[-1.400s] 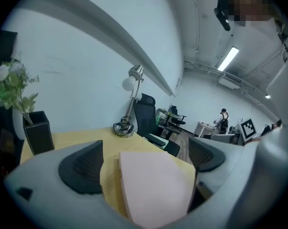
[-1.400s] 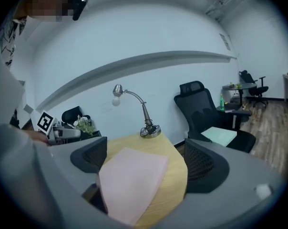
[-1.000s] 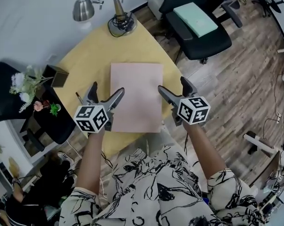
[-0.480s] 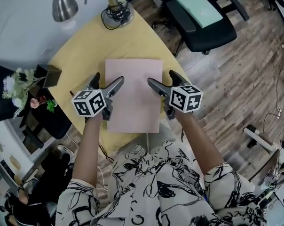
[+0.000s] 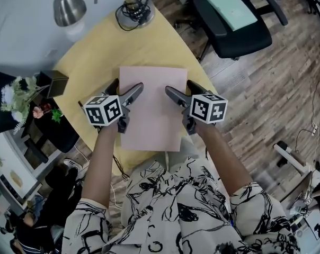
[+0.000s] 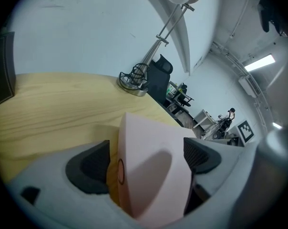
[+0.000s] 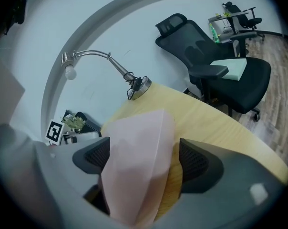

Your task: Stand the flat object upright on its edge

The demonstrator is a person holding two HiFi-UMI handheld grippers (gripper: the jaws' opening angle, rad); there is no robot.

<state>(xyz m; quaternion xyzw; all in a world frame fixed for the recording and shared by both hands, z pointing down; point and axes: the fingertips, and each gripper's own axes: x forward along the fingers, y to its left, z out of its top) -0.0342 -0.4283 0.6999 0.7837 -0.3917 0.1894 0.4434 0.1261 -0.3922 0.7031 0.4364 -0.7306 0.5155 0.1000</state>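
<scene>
astride both side edges of the board (image 5: 152, 112), left gripper (image 5: 127, 86) and right gripper (image 5: 179, 87), wide jaws just closing, should pinch this seemingly light, stiff slab.

Bright even light, soft shadows, fisheye edges

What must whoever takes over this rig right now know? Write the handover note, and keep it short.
Left claw: open, its jaws have just been closing. It straddles the left edge of the pink board. The board is between the jaws but not gripped.
Right claw: open, its jaws have also just been closing. It straddles the right edge. The board is between the jaws but not gripped.
Board: lies flat on the yellow table.
Done: both claws are set at the side edges.
Left: close on the board, tip it up onto one edge, then release it standing.
</scene>
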